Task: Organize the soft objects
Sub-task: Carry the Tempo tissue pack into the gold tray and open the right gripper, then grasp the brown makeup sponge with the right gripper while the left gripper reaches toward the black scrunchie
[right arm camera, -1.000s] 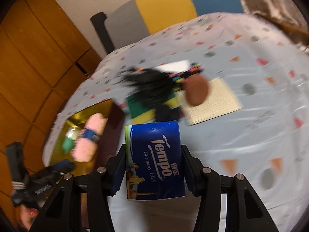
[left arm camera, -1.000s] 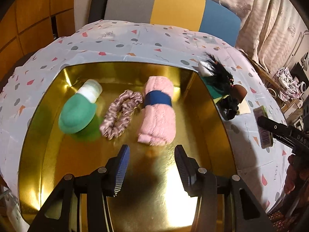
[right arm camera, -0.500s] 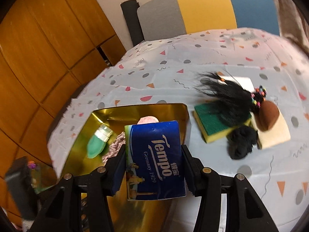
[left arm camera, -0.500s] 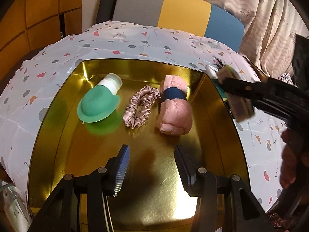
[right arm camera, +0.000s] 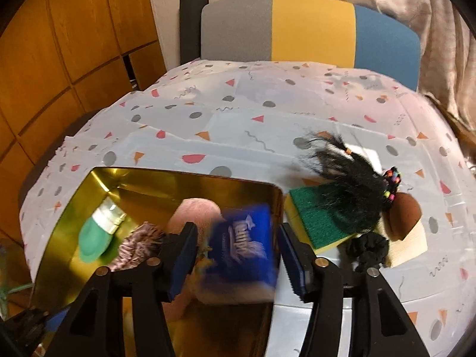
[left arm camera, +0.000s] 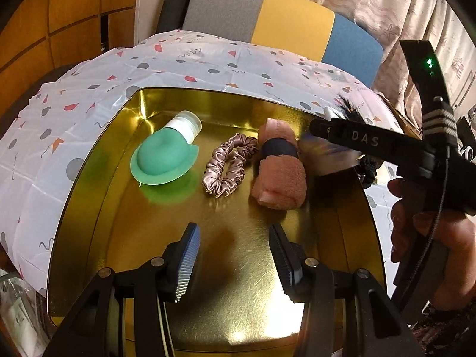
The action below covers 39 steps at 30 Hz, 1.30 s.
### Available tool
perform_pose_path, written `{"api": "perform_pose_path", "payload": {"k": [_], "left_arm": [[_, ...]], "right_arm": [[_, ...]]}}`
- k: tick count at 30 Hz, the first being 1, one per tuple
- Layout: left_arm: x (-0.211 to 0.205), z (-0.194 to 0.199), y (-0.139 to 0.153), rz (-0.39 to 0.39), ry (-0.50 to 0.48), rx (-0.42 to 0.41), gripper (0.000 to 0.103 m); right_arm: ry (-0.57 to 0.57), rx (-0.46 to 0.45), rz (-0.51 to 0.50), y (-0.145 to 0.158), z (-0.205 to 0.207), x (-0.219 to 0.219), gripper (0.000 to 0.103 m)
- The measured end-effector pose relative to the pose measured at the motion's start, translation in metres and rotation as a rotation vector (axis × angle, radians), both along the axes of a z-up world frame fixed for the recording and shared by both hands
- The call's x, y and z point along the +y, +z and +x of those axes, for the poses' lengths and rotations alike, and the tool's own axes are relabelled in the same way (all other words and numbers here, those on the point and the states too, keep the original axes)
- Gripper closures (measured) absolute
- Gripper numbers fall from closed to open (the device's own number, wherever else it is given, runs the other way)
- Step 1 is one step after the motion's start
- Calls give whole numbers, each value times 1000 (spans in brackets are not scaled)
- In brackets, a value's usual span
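A gold tray (left arm camera: 89, 208) holds a green squeeze bottle (left arm camera: 163, 160), a pink satin scrunchie (left arm camera: 229, 166) and a rolled pink towel with a blue band (left arm camera: 279, 178). My left gripper (left arm camera: 235, 255) hangs open above the tray's near floor, with nothing between its fingers. My right gripper (right arm camera: 238, 255) is over the tray's right end (right arm camera: 276, 196), and its jaws are opening. The blue Tempo tissue pack (right arm camera: 241, 247) sits blurred and tilted between them, with gaps on both sides. The left wrist view shows that pack (left arm camera: 327, 154) as a blur beside the towel.
Right of the tray lie a green-and-yellow sponge (right arm camera: 315, 220), a black hair tuft (right arm camera: 348, 184), a brown puff (right arm camera: 401, 217) and a black scrunchie (right arm camera: 369, 250). A chair (right arm camera: 312, 26) stands behind the table. A hand (left arm camera: 431, 253) holds the right gripper.
My right gripper swung left from over the tablecloth to the tray's right end. Its jaws widened and the tissue pack came loose and tilted. The left gripper hardly shifted.
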<state>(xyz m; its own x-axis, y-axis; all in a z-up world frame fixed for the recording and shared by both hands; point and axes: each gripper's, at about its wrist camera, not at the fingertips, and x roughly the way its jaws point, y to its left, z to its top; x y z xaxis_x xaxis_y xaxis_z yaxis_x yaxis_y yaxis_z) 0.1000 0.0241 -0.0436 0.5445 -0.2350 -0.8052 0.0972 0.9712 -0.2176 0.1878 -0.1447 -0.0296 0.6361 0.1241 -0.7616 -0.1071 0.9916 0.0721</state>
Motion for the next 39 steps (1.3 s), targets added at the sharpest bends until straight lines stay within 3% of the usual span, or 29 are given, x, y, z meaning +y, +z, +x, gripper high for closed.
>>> {"api": "perform_pose_path", "payload": {"k": [2, 8, 15, 22, 32, 39], "left_arm": [[0, -1, 0, 1, 2, -1, 55], [-2, -2, -1, -2, 2, 2, 54], [-15, -8, -1, -46, -58, -3, 55], [-28, -17, 3, -48, -106, -21, 55], [-47, -34, 9, -68, -180, -64, 55], [-59, -47, 15, -89, -197, -78, 55]], "right_arm": [[-4, -19, 25, 3, -3, -5, 33], [-35, -87, 101, 21, -19, -29, 33], [-55, -102, 96, 29, -41, -52, 29], [-82, -54, 64, 14, -63, -81, 29], [-197, 77, 34, -33, -91, -151, 28], [-165, 87, -36, -35, -85, -182, 28]]}}
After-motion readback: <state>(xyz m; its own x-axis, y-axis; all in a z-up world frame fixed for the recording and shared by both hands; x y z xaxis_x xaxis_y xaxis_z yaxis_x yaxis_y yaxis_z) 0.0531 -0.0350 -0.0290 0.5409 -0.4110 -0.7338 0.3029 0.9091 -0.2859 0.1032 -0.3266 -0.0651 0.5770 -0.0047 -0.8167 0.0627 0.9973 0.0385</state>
